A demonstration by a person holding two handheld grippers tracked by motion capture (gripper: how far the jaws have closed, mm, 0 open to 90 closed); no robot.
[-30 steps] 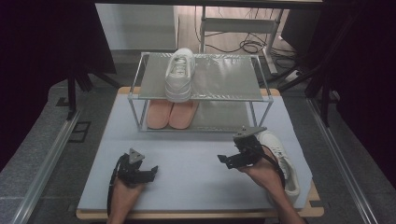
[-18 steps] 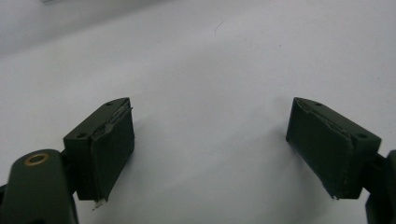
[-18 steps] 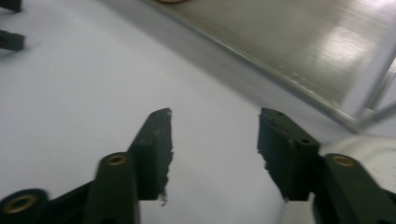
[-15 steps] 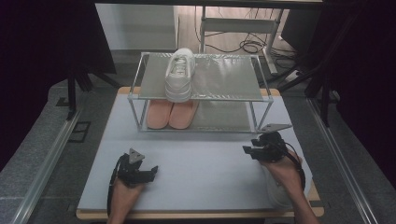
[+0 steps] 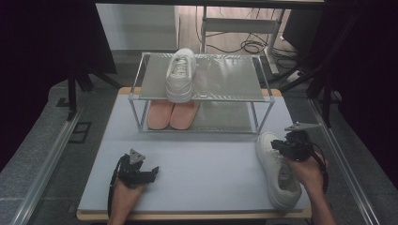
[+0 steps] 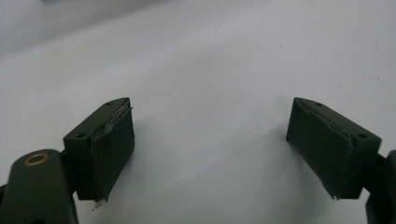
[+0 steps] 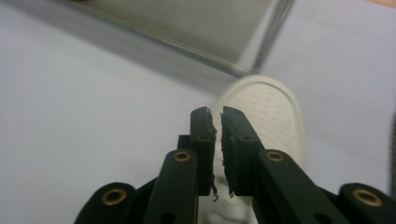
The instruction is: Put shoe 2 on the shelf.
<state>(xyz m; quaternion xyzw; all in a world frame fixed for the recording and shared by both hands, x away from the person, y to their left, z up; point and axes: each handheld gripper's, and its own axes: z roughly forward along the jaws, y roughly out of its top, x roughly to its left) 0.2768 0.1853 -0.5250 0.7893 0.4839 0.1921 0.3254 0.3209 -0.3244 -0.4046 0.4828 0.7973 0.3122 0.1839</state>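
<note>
High view: right gripper (image 5: 287,145) hovered over the white sneaker (image 5: 277,169), jaws just clenched, empty; it had shifted right. Left gripper (image 5: 141,172) rested released, unmoved.

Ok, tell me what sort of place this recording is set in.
Probably a lab or workshop test bench. A padded table bears a small shoe rack with shoes, dark screens stand at both sides, and loose cables lie on the floor behind.

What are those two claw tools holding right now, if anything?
Nothing. The left gripper is open over bare table; the right gripper has just closed empty above the white shoe.
</note>
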